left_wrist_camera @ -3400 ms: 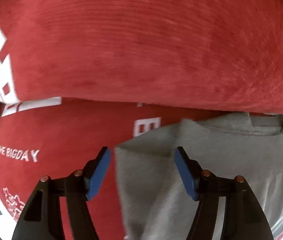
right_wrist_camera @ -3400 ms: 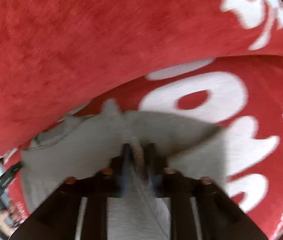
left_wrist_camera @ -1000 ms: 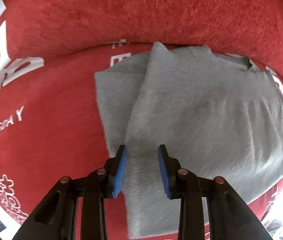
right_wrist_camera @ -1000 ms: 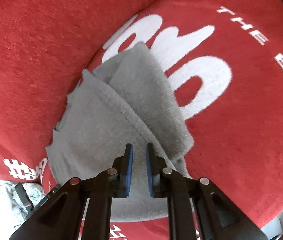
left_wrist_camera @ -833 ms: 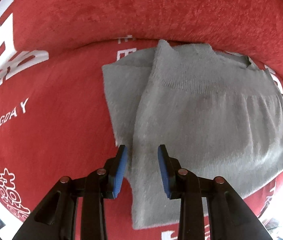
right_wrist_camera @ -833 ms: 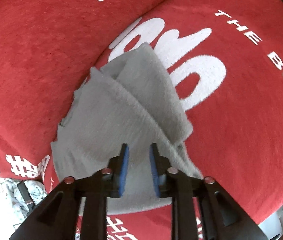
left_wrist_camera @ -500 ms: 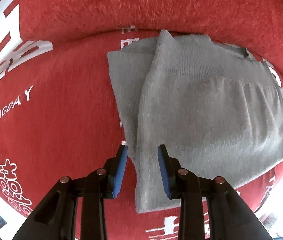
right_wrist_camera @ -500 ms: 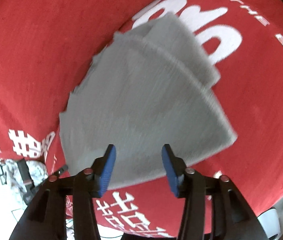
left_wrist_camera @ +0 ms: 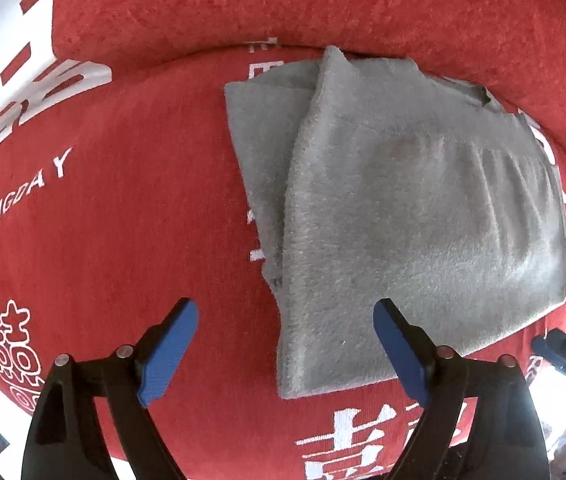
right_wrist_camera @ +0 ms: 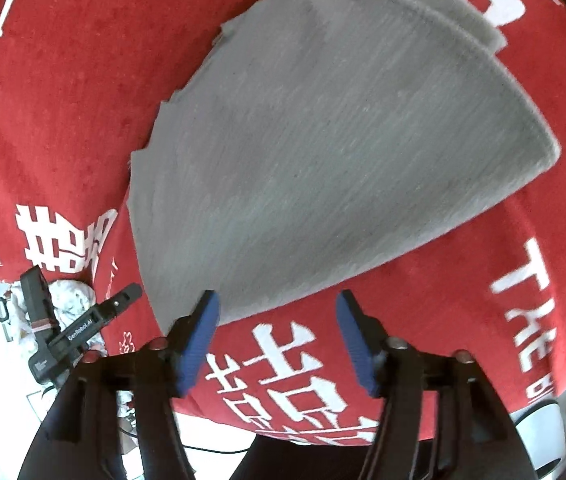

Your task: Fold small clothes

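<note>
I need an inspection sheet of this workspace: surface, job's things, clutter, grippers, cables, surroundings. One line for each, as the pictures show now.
Surface: red cover with white printed characters and English words, over a cushioned seat and backrest.
Job's things: one grey garment lying folded in layers on the red cover, a lower layer showing along one edge.
Clutter: nothing seen on the cover besides the garment.
Grippers: left gripper open, jaws just opened, nothing pressed between the pads; right gripper open, jaws just opened, nothing between them.
Cables: a thin dark cable below the cover's edge.
Surroundings: white patterned cloth on the pale floor; a white object at the lower right.
</note>
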